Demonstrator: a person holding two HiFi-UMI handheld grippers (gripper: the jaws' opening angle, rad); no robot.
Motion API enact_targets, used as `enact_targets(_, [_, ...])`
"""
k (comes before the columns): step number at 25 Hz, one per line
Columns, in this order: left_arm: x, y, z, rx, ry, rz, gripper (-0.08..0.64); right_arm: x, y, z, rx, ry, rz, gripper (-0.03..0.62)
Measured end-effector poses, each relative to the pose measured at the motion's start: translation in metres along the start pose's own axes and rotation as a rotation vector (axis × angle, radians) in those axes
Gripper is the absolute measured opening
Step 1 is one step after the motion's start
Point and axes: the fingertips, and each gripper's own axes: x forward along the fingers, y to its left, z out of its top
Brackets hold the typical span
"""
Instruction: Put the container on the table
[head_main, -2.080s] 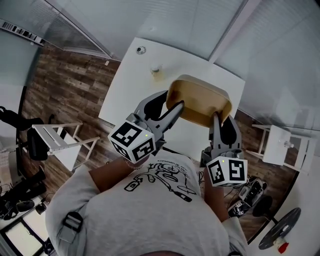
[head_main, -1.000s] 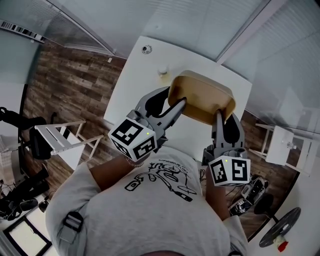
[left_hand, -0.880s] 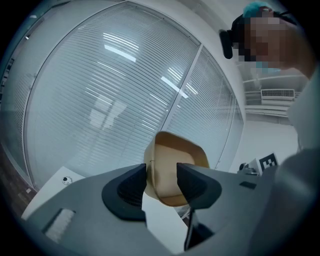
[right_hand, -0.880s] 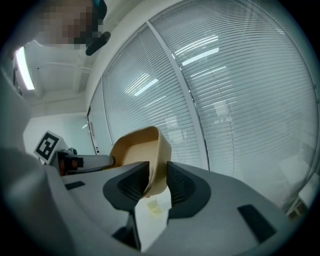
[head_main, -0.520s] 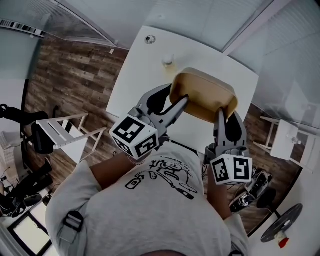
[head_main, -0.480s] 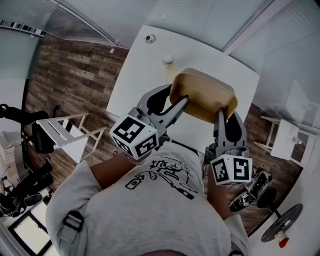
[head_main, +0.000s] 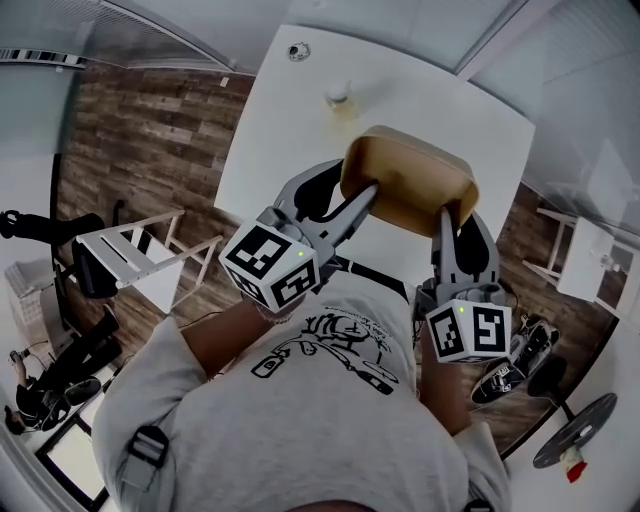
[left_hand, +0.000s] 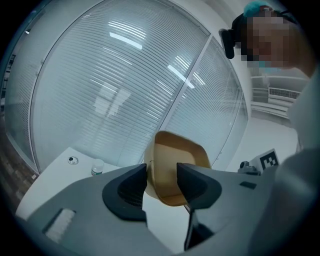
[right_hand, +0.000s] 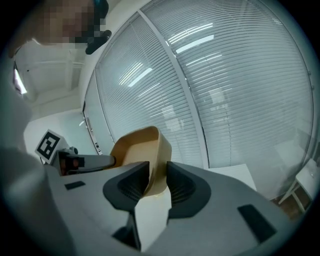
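- The left gripper (head_main: 365, 195) is clamped on the near left rim of the container (head_main: 405, 180). In the left gripper view its jaws stand a moderate gap apart, with the container's wall (left_hand: 172, 160) between them.
- The right gripper (head_main: 443, 215) grips the near right rim. Its jaws are drawn in to a narrow gap, pinching the thin wall (right_hand: 137, 145).
- The tan, rounded-rectangular container hangs between both grippers, tilted, over the near part of the white table (head_main: 280, 130).
- A small bottle (head_main: 338, 97) stands on the table just beyond the container, apart from it.
- A small round object (head_main: 297, 50) lies near the table's far corner.
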Motion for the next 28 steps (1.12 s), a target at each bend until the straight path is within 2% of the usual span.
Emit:
enact_targets(11, [0.009, 0.022, -0.03, -0.022, 0.037, 0.013, 0.178, 0.013, -0.007, -0.033, -0.001, 0.058, -0.005, 0.098])
enact_targets(28, [0.043, 0.063, -0.092, -0.061, 0.144, 0.017, 0.178, 0.049, -0.038, -0.093, 0.035, 0.153, -0.024, 0.097])
